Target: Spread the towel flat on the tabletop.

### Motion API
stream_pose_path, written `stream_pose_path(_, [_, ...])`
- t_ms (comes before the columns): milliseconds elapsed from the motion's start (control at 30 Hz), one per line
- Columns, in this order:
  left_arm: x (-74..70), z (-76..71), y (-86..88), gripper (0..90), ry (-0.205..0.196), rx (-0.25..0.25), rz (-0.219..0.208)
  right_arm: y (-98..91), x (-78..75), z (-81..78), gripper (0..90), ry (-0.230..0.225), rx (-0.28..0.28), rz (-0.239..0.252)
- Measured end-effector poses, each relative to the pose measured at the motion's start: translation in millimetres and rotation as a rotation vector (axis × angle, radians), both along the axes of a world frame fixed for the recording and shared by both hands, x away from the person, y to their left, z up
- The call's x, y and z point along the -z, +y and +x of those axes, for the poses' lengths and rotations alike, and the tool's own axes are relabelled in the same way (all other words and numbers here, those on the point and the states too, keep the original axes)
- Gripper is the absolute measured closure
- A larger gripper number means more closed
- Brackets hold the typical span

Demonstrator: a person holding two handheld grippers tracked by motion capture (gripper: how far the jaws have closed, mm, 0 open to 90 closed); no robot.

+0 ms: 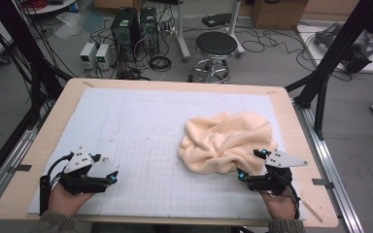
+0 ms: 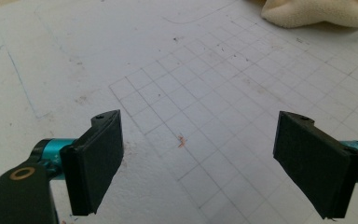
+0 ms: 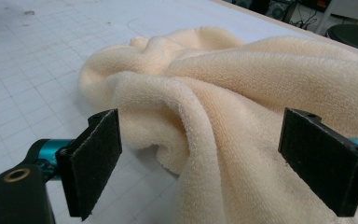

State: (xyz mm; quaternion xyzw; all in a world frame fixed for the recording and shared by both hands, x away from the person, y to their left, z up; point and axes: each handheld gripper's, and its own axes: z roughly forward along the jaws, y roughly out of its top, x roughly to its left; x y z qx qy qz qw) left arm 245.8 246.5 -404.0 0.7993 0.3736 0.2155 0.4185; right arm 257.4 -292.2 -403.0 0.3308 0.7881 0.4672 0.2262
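Note:
A crumpled cream towel (image 1: 226, 141) lies on the right half of the white gridded mat (image 1: 141, 145). My right gripper (image 1: 250, 165) sits at the towel's near right edge, jaws wide open. In the right gripper view the towel (image 3: 223, 107) bulges between and beyond the two black pads (image 3: 93, 158), which do not press on it. My left gripper (image 1: 106, 167) rests open near the mat's front left corner, far from the towel. Its view shows bare mat (image 2: 182, 93) between the pads (image 2: 98, 163) and a corner of the towel (image 2: 317, 11) at the top right.
The mat lies on a wooden table (image 1: 43, 141) with edges close in front and at both sides. Beyond the far edge stand a black stool (image 1: 216, 46), computer towers (image 1: 126, 26) and loose cables on the floor. Black frame posts (image 1: 330, 53) rise at the right.

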Motion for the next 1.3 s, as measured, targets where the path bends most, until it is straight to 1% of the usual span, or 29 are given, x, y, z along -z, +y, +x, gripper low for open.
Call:
stream_pose_path(67, [0.1, 0.6, 0.4, 16.6, 0.0, 0.001, 0.004, 0.3, 0.3, 0.5, 12.5, 0.007, -0.001, -0.001])
stream_pose_path(100, [0.4, 1.9, 0.2, 16.5, 0.002, 0.0, 0.002, 0.3, 0.5, 0.8, 12.5, 0.001, -0.002, -0.008])
stream_pose_path(200, [1.0, 3.4, -0.9, 16.5, 0.005, 0.003, 0.001, 0.2, 0.6, 0.1, 12.5, 0.002, 0.0, -0.008])
stream_pose_path(267, [1.2, 3.4, -1.1, 16.6, 0.006, 0.004, 0.002, -0.3, 0.6, -0.2, 12.5, 0.007, 0.003, -0.005])
stream_pose_path(433, [0.9, 2.6, -0.6, 16.5, 0.005, 0.005, 0.003, 0.2, 0.6, -0.2, 12.5, -0.002, -0.001, -0.012])
stream_pose_path(500, [0.9, 2.5, -0.7, 16.6, 0.006, 0.005, 0.001, 0.6, 0.4, -0.8, 12.5, 0.003, 0.001, -0.013])
stream_pose_path(733, [0.4, 0.3, -3.6, 16.6, 0.004, 0.014, -0.002, 0.7, -1.2, -4.2, 12.6, -0.002, 0.003, -0.016])
stream_pose_path(767, [0.0, 0.2, -3.8, 16.7, 0.002, 0.022, 0.002, 0.8, -1.4, -4.9, 12.6, -0.002, 0.003, -0.017])
stream_pose_path(900, [0.1, 0.5, -4.6, 16.7, 0.005, 0.025, 0.005, 0.7, -1.4, -4.8, 12.6, -0.002, 0.003, -0.016])
stream_pose_path(1000, [0.3, 1.5, -7.0, 16.7, 0.008, 0.027, -0.008, 0.6, -0.9, -3.9, 12.6, -0.001, 0.003, -0.016])
stream_pose_path(1167, [-0.6, 2.9, -11.2, 16.9, 0.005, 0.042, -0.01, 1.0, -1.2, -4.0, 12.6, -0.002, 0.003, -0.016])
stream_pose_path(1200, [-0.9, 3.5, -12.4, 16.9, 0.008, 0.047, -0.014, 0.9, -1.2, -3.9, 12.6, -0.003, 0.003, -0.017])
stream_pose_path(1233, [-2.5, 4.5, -15.7, 16.9, 0.009, 0.052, -0.028, 0.7, -1.4, -4.2, 12.6, -0.003, 0.003, -0.02])
stream_pose_path(1300, [-4.0, 5.0, -17.7, 17.2, 0.005, 0.06, -0.032, 0.7, -1.7, -4.6, 12.6, -0.005, 0.004, -0.014])
